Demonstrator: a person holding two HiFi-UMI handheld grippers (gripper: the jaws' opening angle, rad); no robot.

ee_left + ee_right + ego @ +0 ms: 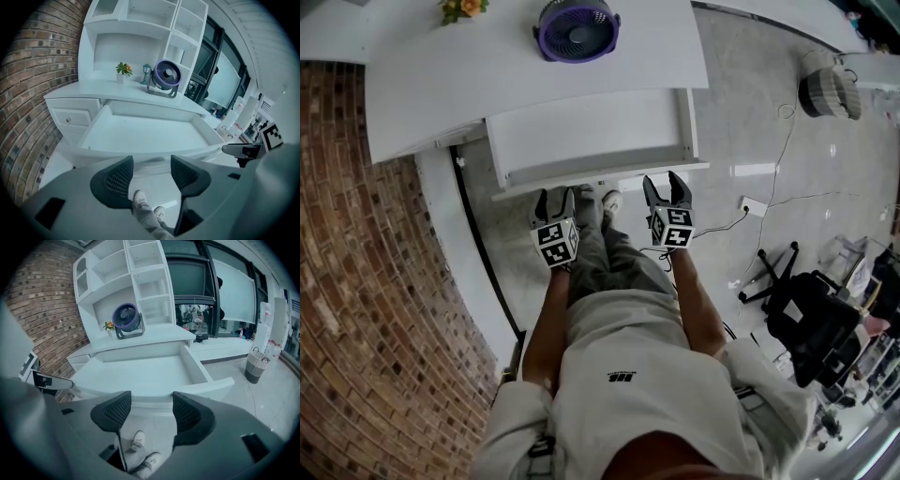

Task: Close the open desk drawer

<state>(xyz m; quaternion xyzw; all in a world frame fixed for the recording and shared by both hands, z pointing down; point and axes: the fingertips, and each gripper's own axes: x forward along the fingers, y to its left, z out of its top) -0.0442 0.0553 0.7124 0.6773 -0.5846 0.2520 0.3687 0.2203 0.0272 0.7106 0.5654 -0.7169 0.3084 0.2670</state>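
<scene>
The white desk has its wide drawer pulled far out, and the drawer is empty inside. Its front panel faces me. My left gripper hangs open just short of the panel's left part, with nothing between its jaws. My right gripper stands open just short of the panel's right part, also holding nothing. Whether either gripper touches the panel is not clear.
A purple fan and a small flower pot stand on the desk top. A brick wall is on the left. A black office chair, floor cables and a woven basket are on the right. My shoes are under the drawer front.
</scene>
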